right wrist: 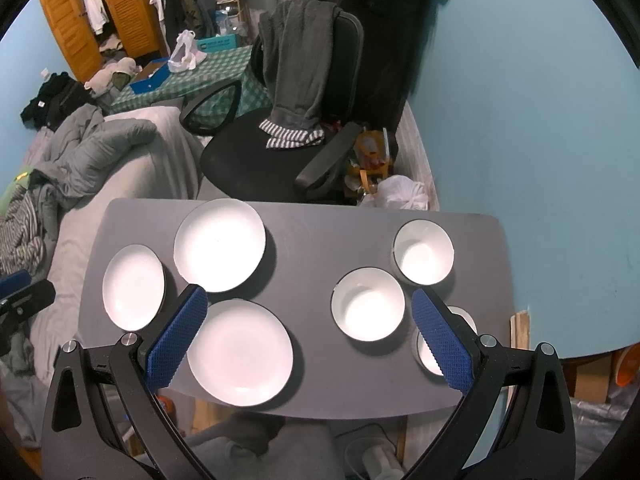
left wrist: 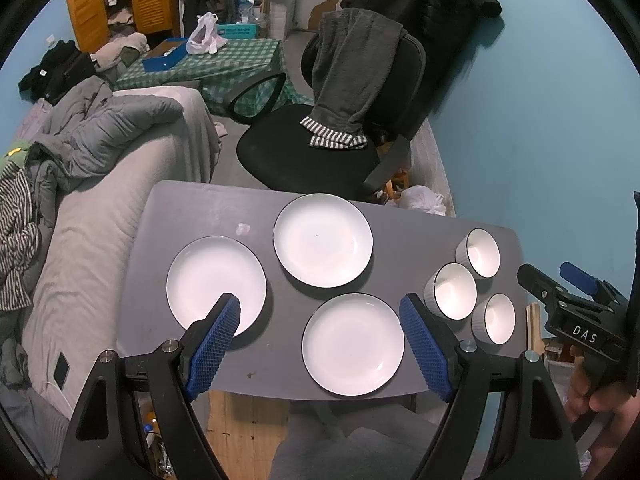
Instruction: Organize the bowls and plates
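Three white plates (left wrist: 323,240) lie apart on the left of the grey table (left wrist: 400,220), three bowls (right wrist: 368,305) clustered right, a bare strip between; nearest plate (right wrist: 240,352) reaches the near edge. Left gripper (left wrist: 320,312) and right gripper (right wrist: 310,312) hover above, jaws wide, empty

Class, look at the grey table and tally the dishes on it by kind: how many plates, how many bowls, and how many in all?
Plates: 3
Bowls: 3
Total: 6 dishes, all white, on the table; none is stacked or held.
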Tool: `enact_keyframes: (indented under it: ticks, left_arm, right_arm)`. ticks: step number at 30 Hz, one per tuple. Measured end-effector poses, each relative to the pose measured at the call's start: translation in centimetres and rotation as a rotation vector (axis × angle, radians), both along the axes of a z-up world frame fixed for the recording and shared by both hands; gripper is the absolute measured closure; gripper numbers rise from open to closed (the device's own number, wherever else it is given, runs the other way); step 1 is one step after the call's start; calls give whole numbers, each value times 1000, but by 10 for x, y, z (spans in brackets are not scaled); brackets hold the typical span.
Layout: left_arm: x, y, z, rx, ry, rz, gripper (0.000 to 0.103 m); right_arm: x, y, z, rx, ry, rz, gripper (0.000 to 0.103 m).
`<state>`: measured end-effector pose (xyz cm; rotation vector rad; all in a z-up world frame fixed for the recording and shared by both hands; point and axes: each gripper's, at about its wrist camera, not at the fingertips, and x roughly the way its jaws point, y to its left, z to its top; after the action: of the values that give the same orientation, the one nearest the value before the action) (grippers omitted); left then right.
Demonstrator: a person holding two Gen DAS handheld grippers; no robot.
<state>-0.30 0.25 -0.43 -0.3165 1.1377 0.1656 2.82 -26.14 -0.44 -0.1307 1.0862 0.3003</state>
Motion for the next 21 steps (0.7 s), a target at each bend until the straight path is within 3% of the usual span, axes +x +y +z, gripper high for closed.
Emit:
enact_keyframes:
  ticks: [21]
  left_arm:
    - [-12,17,-8,17,19,79,20]
  right_arm:
    - [-5,21,-6,-15,10,65,2]
